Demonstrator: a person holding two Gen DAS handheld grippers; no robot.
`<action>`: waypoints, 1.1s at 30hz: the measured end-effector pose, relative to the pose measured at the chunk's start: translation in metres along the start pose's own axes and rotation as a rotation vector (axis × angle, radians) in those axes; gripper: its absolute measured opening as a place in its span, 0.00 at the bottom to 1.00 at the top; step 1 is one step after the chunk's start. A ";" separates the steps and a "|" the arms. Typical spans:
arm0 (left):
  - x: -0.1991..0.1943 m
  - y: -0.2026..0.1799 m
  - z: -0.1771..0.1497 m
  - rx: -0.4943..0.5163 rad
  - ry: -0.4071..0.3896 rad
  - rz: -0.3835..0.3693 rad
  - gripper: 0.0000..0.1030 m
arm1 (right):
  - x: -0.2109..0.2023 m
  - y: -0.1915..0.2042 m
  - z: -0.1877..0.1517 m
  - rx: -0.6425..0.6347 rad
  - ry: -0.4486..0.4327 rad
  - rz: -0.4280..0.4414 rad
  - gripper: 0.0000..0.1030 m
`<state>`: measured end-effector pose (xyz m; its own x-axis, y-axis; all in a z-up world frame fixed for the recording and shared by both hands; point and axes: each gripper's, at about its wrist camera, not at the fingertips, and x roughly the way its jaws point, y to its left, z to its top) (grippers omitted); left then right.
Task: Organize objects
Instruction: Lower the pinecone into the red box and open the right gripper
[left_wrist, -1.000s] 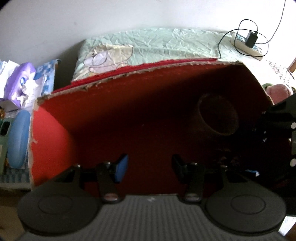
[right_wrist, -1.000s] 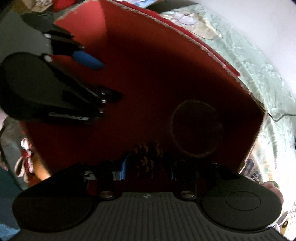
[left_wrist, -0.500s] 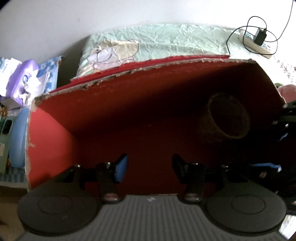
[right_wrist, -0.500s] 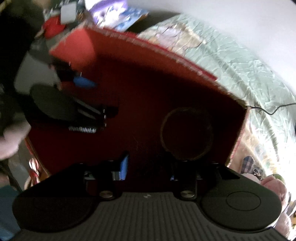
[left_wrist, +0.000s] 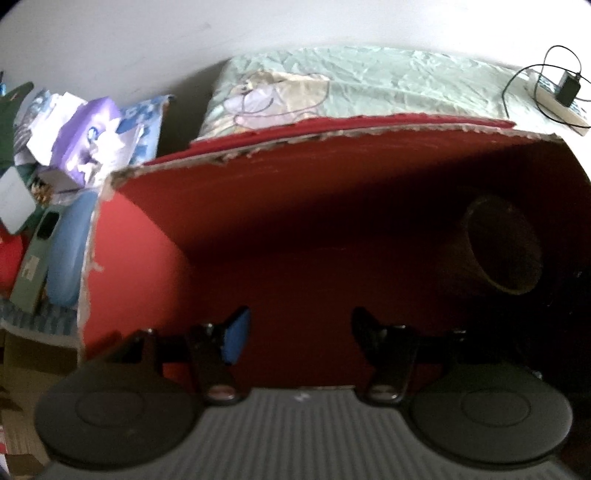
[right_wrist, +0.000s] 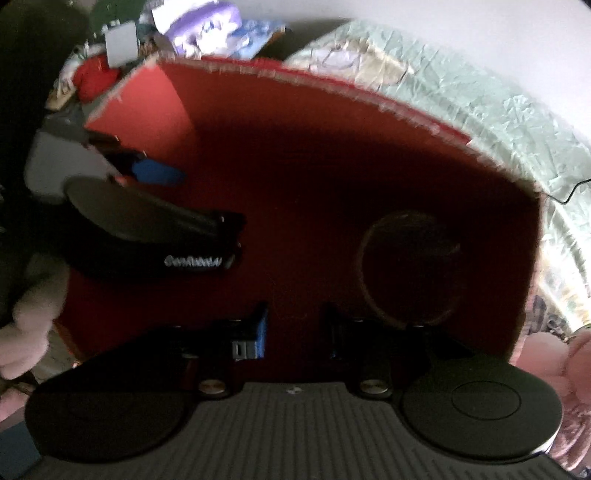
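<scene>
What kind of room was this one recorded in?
Probably a bedroom: a bed with a crumpled green sheet, a charger plugged in on it, and a red box resting on the bed.

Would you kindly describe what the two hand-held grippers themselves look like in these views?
Each hand-held gripper is black: a ribbed grey base plate, two round black discs at its sides, and two black fingers fixed with round metal fasteners. The left hand-held gripper has a blue pad on one finger; so does the right hand-held gripper. Seen from the right wrist, the left one carries blurred white lettering and a grey housing.

l tool (left_wrist: 297, 328) opening, empty, over red box (left_wrist: 295, 206)
</scene>
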<state>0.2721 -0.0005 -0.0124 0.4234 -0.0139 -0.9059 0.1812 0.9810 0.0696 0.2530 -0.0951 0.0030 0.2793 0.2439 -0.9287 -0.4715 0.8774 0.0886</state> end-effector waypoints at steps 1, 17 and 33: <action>0.000 0.000 0.000 0.004 0.002 0.001 0.62 | 0.006 0.000 0.000 0.009 0.024 -0.007 0.32; 0.000 -0.010 0.000 0.070 -0.027 0.027 0.63 | 0.013 -0.003 -0.007 0.115 0.064 -0.143 0.32; -0.002 -0.013 -0.006 0.094 -0.070 0.051 0.63 | -0.023 -0.011 -0.019 0.261 -0.184 -0.111 0.32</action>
<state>0.2639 -0.0118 -0.0142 0.4946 0.0183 -0.8689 0.2388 0.9584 0.1561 0.2359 -0.1180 0.0171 0.4744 0.1903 -0.8595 -0.2058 0.9733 0.1018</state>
